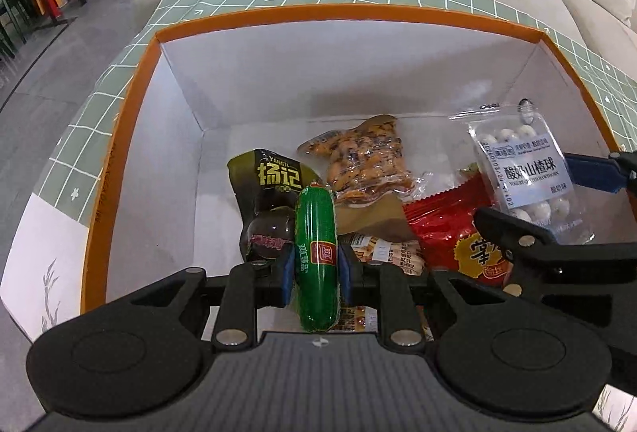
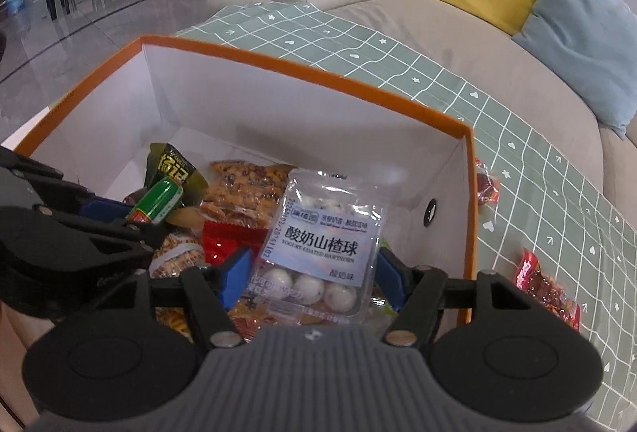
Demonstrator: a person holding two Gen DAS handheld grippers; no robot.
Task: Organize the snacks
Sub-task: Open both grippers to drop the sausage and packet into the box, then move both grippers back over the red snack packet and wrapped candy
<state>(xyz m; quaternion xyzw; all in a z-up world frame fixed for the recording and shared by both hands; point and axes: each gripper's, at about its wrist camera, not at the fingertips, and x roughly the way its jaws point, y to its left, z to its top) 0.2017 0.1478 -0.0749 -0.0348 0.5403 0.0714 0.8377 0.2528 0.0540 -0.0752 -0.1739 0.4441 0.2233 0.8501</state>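
Observation:
A white box with an orange rim (image 1: 318, 12) (image 2: 302, 69) stands on a green checked cloth. In the left wrist view my left gripper (image 1: 316, 272) is shut on a green sausage (image 1: 316, 233), which stands upright between the blue pads, low inside the box. That sausage (image 2: 159, 201) also shows at the left of the right wrist view. My right gripper (image 2: 314, 276) is shut on a clear pack of white yogurt hawthorn balls (image 2: 322, 233) (image 1: 525, 169), held upright over the box's right half. Both grippers point steeply down into the box.
On the box floor lie a dark green packet (image 1: 270, 177), a clear pack of orange nuts (image 1: 366, 161), a red packet (image 1: 450, 225) and small striped packets. Two red snacks (image 2: 545, 284) (image 2: 487, 185) lie on the cloth (image 2: 477, 105) right of the box. A beige sofa with cushions is behind.

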